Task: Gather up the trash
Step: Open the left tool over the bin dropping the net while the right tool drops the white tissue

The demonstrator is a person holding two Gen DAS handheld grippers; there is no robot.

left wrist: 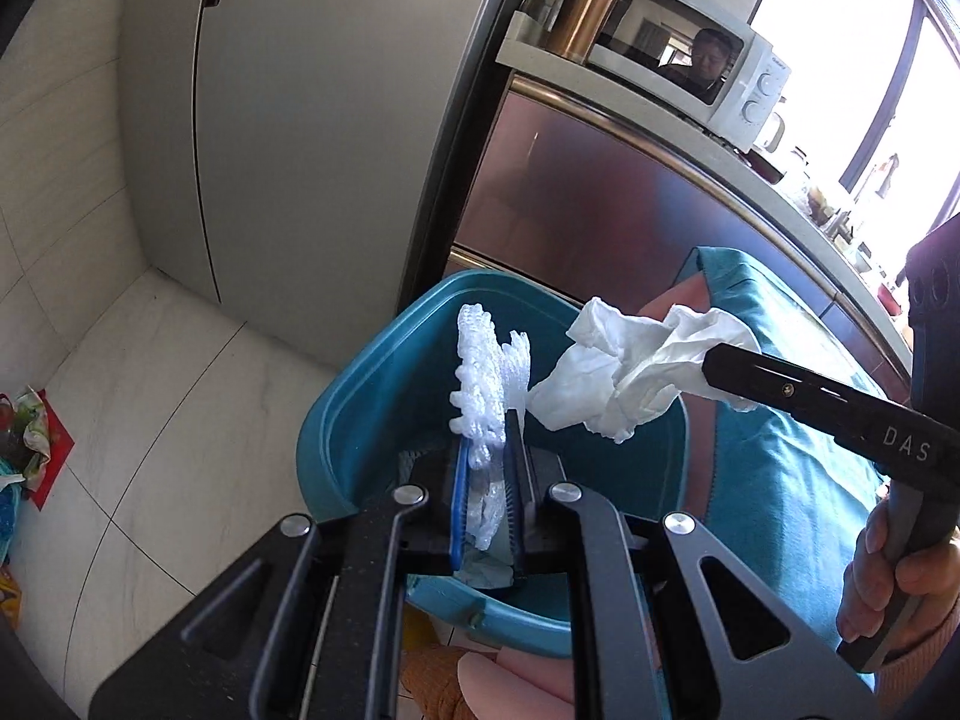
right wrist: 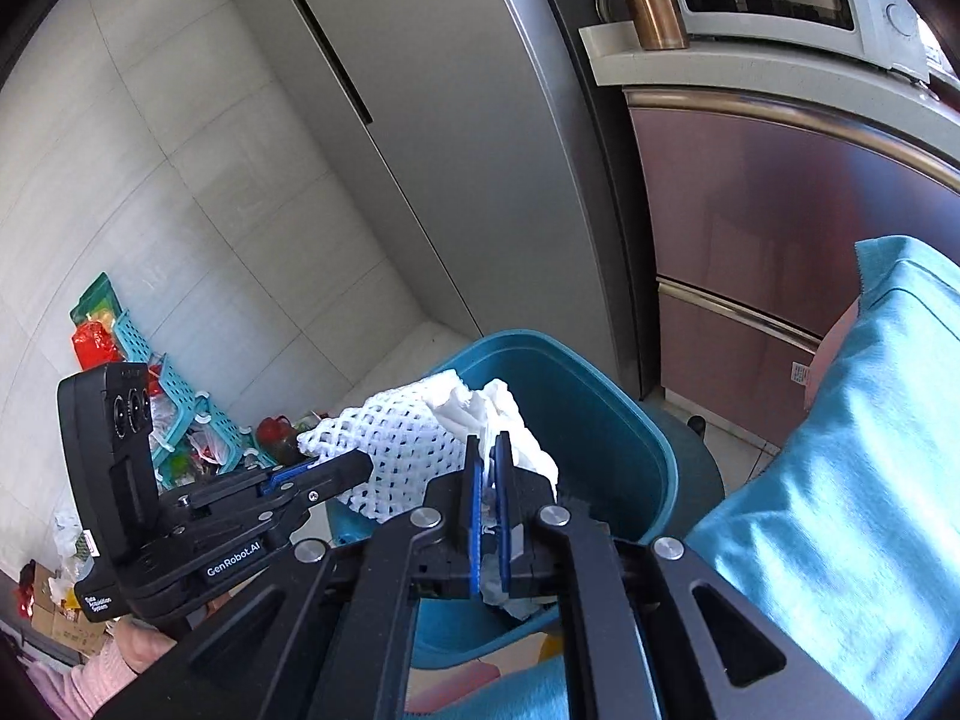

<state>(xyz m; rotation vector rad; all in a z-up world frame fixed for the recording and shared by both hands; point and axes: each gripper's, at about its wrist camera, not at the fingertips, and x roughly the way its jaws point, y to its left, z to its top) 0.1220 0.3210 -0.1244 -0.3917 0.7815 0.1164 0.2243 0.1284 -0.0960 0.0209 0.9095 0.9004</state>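
Trash [left wrist: 480,396] between hand-held gripper [left wrist: 487,474] pads

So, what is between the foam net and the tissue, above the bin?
Nothing: in the left wrist view, the foam net and tissue almost touch above the blue bin.

The left gripper [left wrist: 489,450] points downward and forward, and its two jaws are nearly together, pressing on a white foam net [left wrist: 480,384]. The right gripper [right wrist: 487,480] points down at a similar slant, just beside the left one, and its jaws are pressed on a crumpled white tissue [right wrist: 510,420]. A hand [left wrist: 888,564] wraps around the handle of the right gripper. Another hand [right wrist: 141,645], in a pink sleeve [right wrist: 90,684], carries the left gripper.
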